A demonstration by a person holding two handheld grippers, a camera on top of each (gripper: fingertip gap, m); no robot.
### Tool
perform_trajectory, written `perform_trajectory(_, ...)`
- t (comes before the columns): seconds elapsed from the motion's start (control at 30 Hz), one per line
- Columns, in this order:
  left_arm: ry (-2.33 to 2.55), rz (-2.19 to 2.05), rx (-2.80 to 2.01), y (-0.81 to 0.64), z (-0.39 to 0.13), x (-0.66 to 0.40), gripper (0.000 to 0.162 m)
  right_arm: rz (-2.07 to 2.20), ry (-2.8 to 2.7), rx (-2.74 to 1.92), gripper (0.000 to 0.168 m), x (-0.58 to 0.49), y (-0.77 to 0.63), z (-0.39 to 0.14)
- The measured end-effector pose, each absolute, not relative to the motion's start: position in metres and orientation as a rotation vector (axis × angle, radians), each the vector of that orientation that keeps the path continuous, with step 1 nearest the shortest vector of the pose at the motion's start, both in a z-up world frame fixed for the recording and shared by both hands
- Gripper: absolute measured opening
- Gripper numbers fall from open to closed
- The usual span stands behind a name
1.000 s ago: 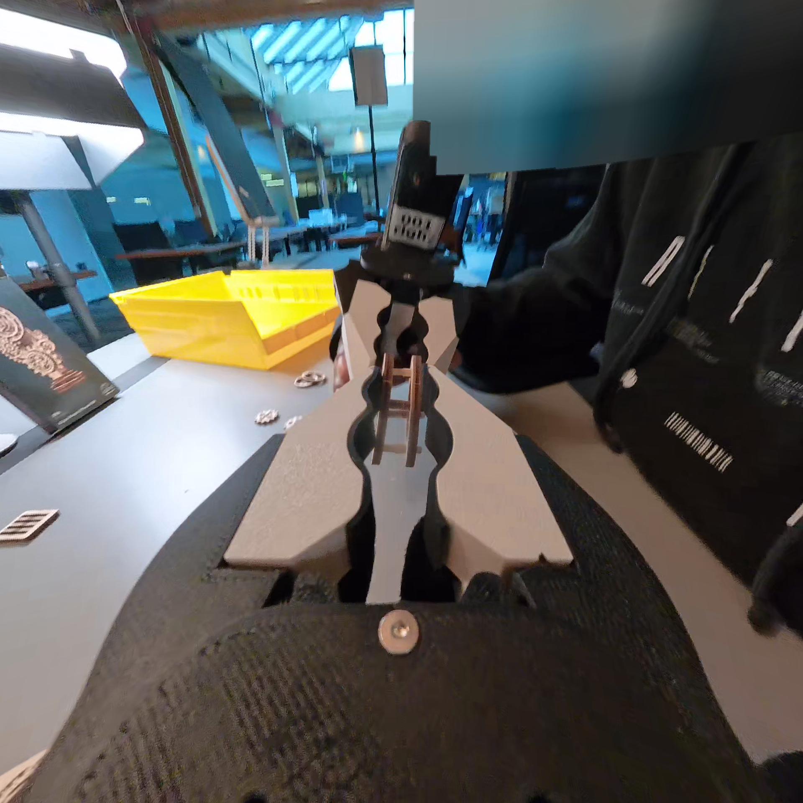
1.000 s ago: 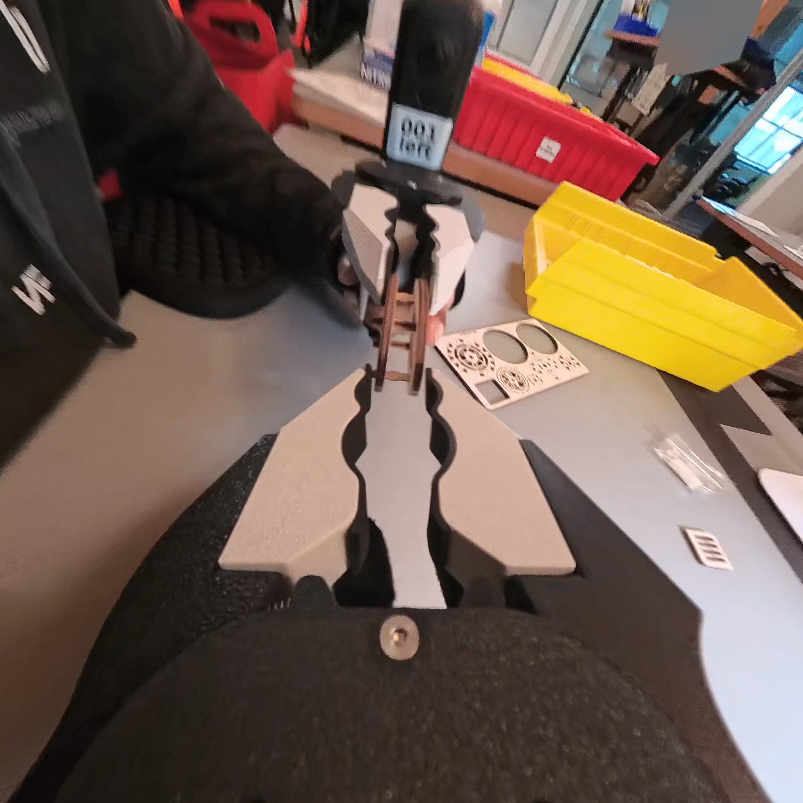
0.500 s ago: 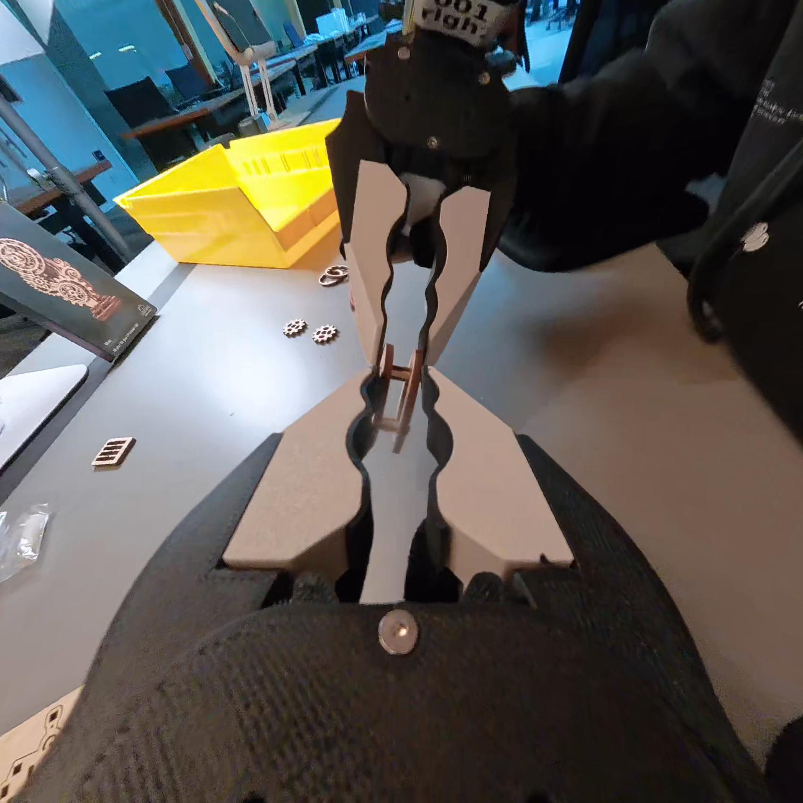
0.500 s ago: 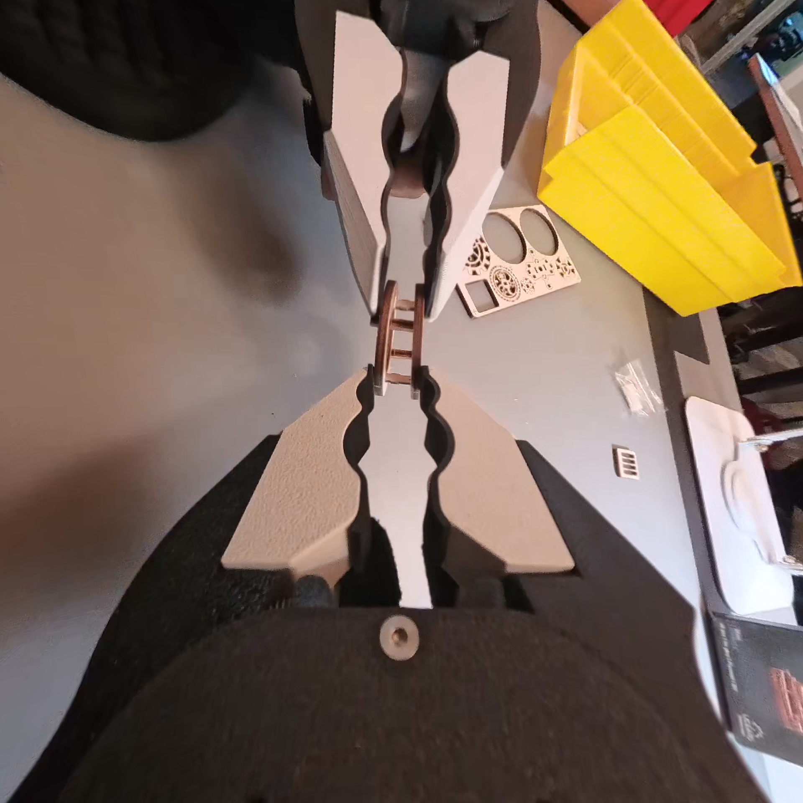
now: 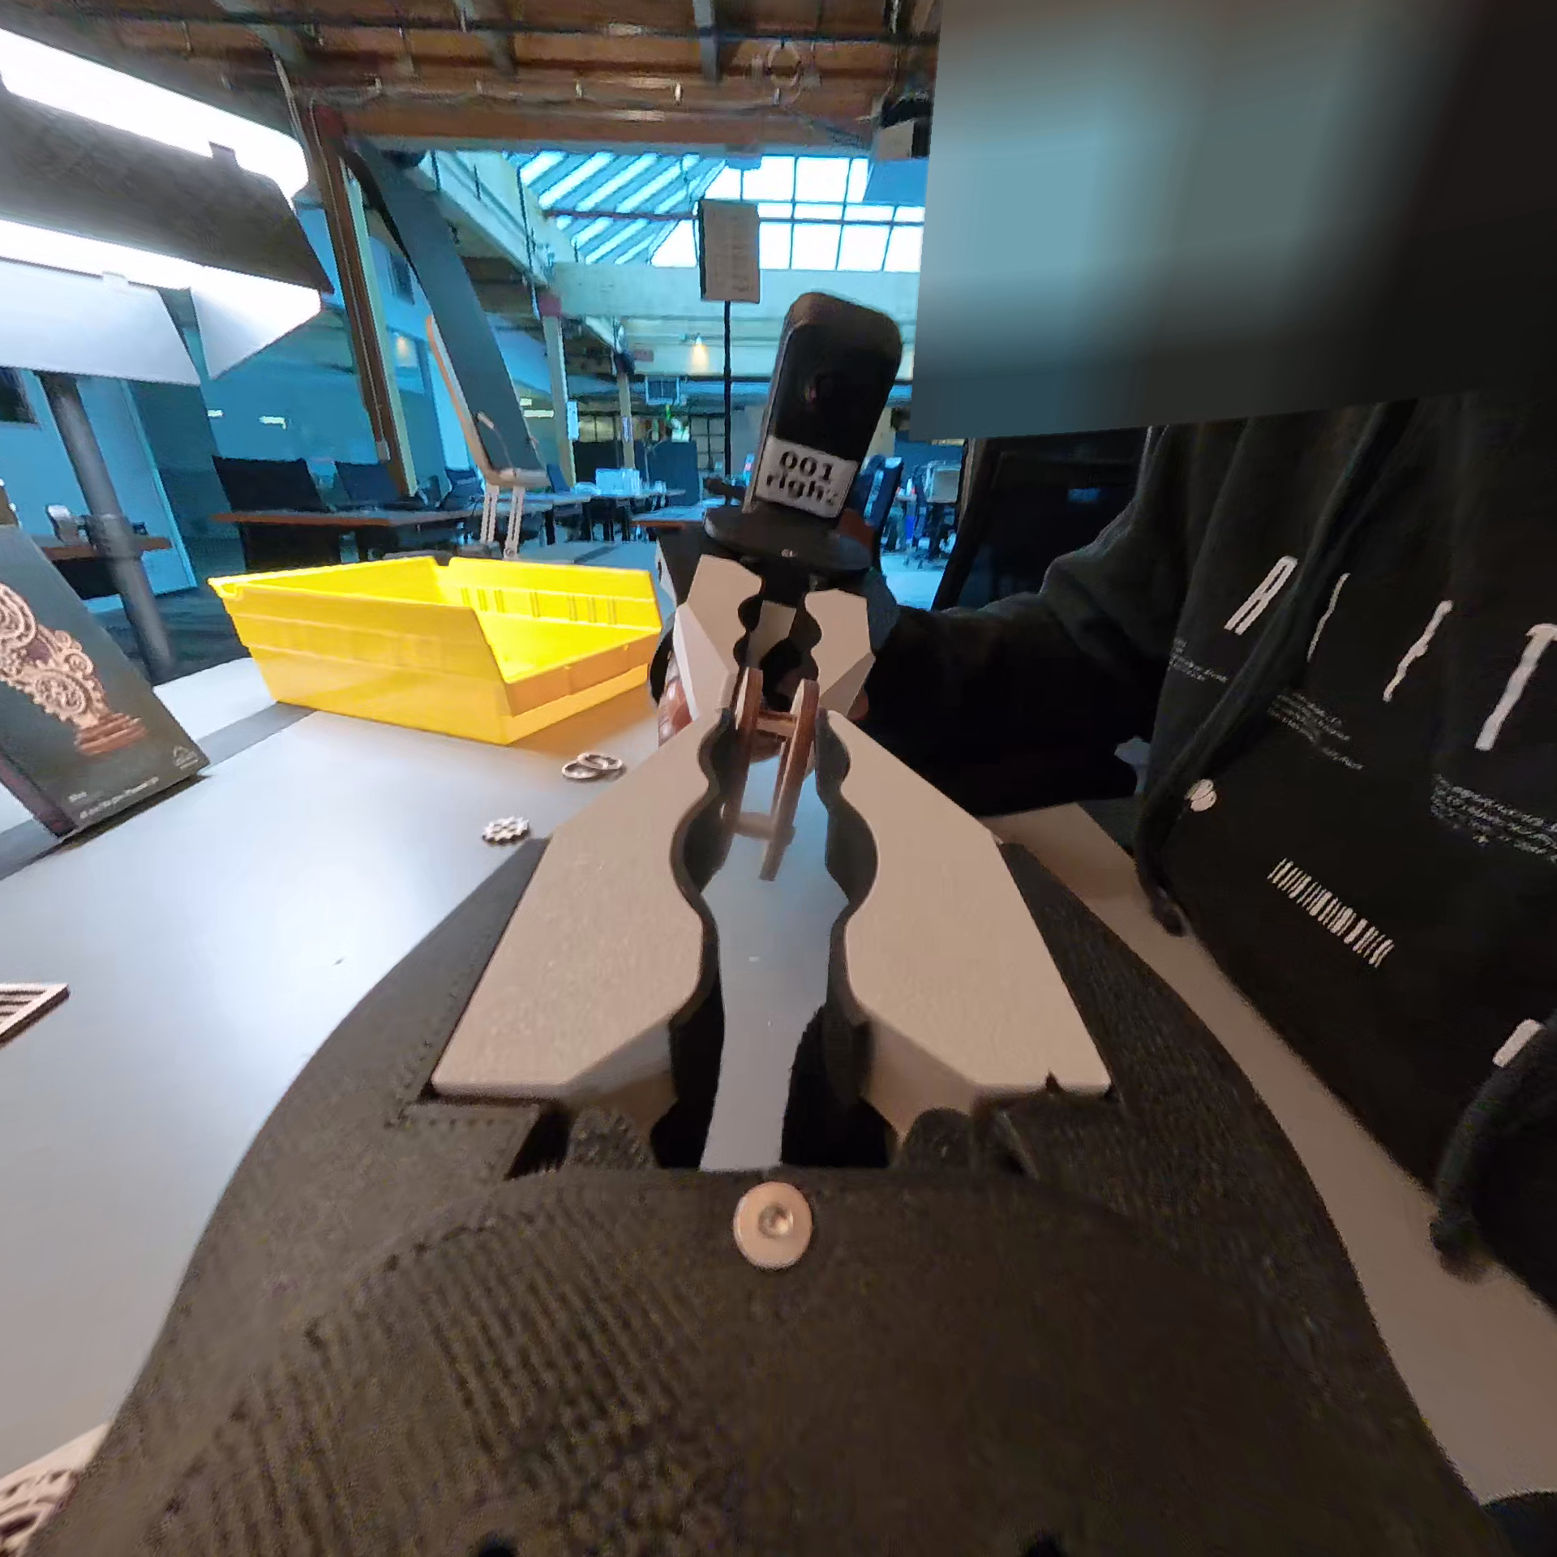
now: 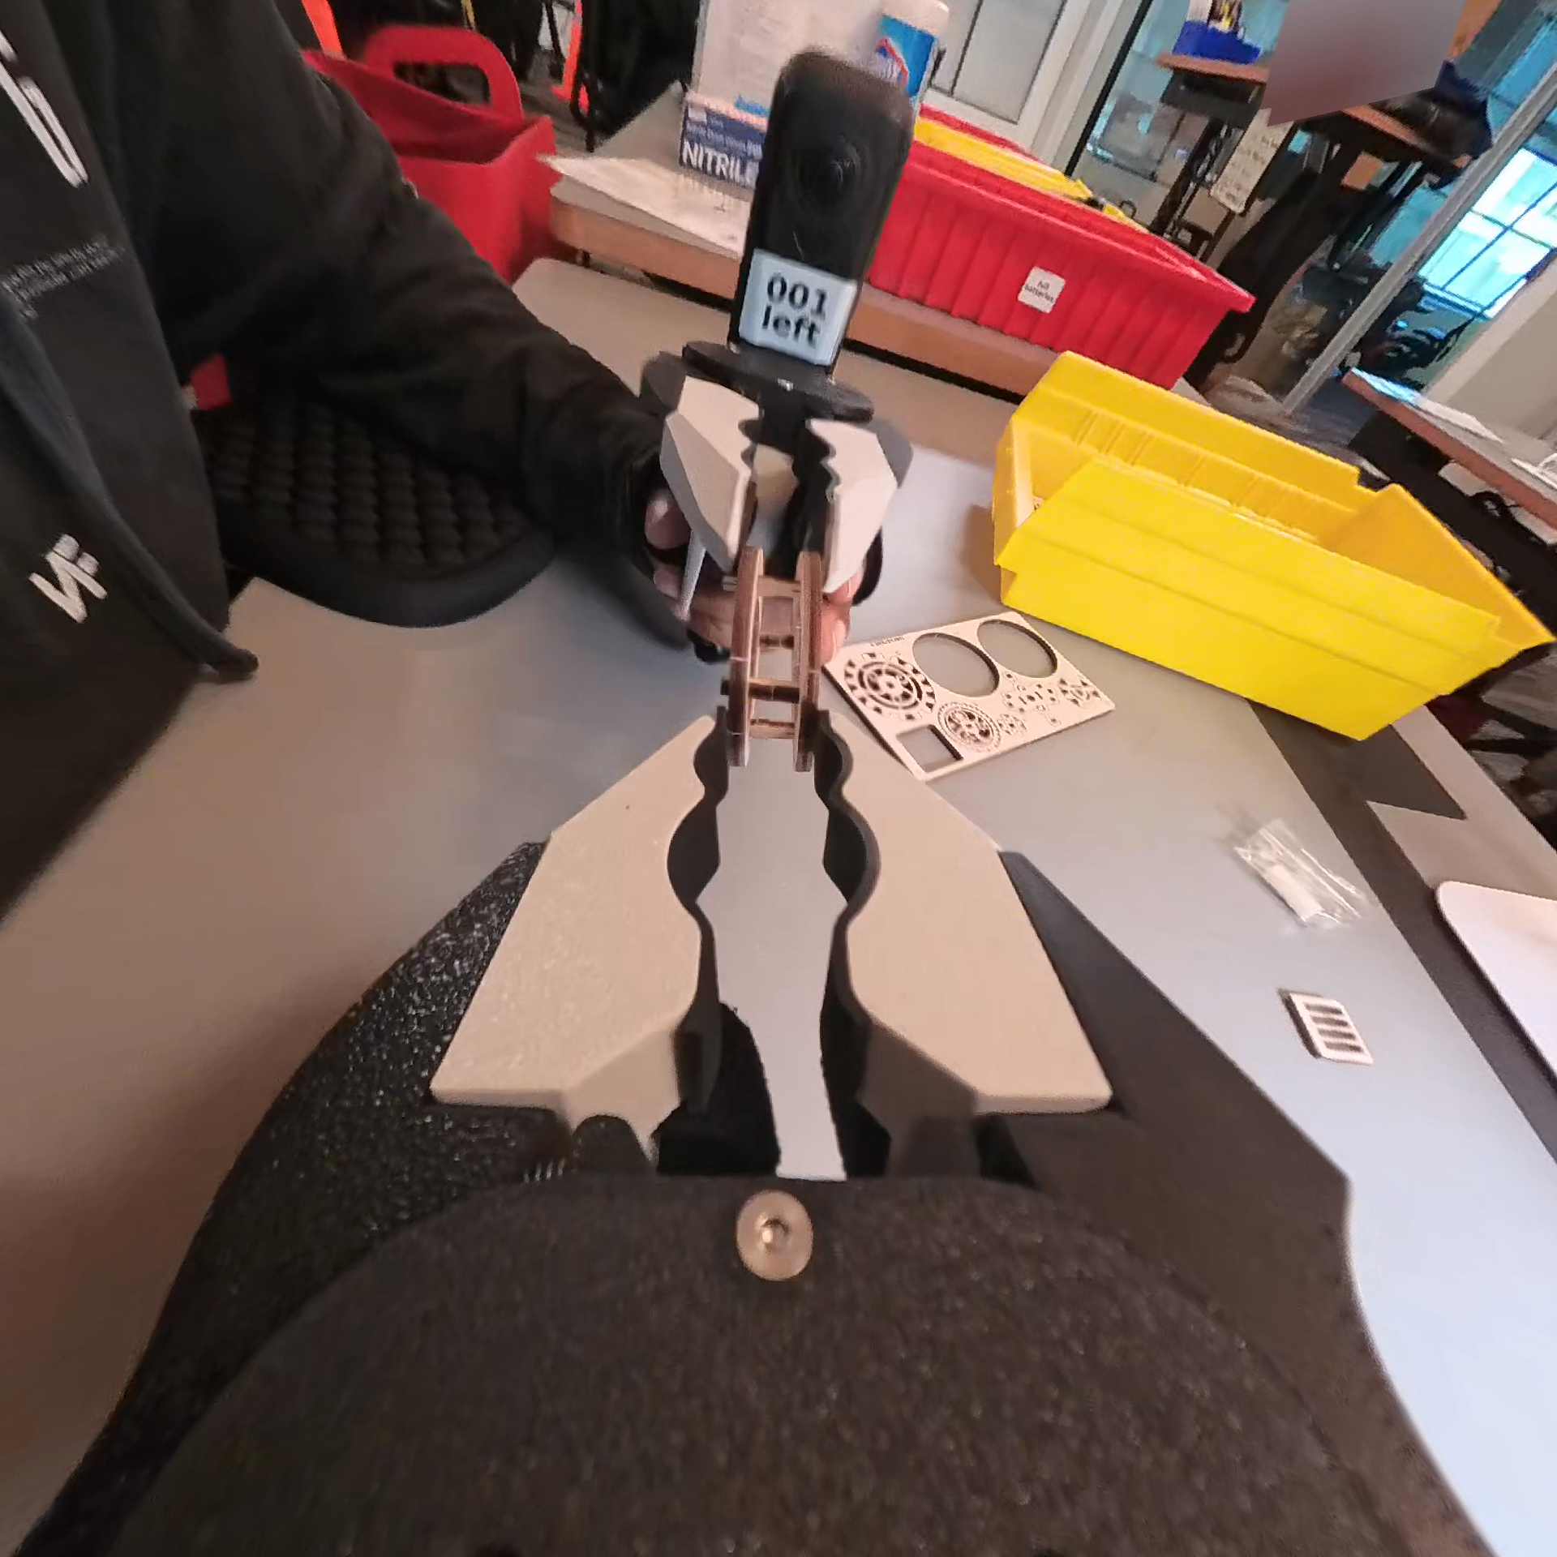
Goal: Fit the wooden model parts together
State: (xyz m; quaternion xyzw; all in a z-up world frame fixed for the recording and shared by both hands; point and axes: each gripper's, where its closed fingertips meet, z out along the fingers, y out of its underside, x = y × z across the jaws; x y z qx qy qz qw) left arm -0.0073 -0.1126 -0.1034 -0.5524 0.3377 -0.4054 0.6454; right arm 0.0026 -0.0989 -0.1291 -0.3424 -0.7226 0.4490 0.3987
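The left claw (image 5: 771,741) and right claw (image 6: 771,741) meet tip to tip above the grey worktop (image 6: 421,758), both closed on the wooden wheel assembly (image 6: 773,666), two discs joined by crossbars. A yellow bin (image 6: 1247,590) and a cut-out wooden sheet (image 6: 969,691) lie on the worktop nearby.

The left two-finger gripper with pale grey wavy-edged fingers on a black textured body (image 5: 771,733) faces the right two-finger gripper of the same grey-and-black make (image 6: 771,724) tip to tip, both raised and roughly level. Each pair of jaws stands narrowly parted, seemingly pinching something between the tips. A bare hand in a black sleeve (image 6: 674,539) grips the left gripper's handle from beneath.
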Motion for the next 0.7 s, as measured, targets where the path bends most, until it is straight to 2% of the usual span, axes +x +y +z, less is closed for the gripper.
perform_trajectory(0.1,0.806,-0.829,-1.334,-0.107,-0.113,-0.011,0.018,1.021,-1.869,-0.878,0.016,0.002,-0.093,-0.136)
perform_trajectory(0.3,1.009,-0.56,-1.479,-0.103,-0.133,0.003,0.036,0.755,-2.006,-0.847,0.015,-0.004,-0.095,-0.162)
perform_trajectory(0.33,1.057,-0.491,-1.515,-0.101,-0.142,0.006,0.033,0.741,-2.017,-0.842,0.015,-0.004,-0.097,-0.164)
perform_trajectory(0.37,1.104,-0.427,-1.542,-0.1,-0.151,0.007,0.018,0.718,-2.025,-0.845,0.015,-0.005,-0.096,-0.166)
perform_trajectory(0.53,1.11,-0.417,-1.511,-0.101,-0.149,0.006,0.018,0.732,-1.986,-0.797,0.015,-0.005,-0.099,-0.158)
perform_trajectory(0.7,1.011,-0.575,-1.392,-0.108,-0.132,0.005,0.017,0.925,-1.89,-0.788,0.019,-0.003,-0.104,-0.143)
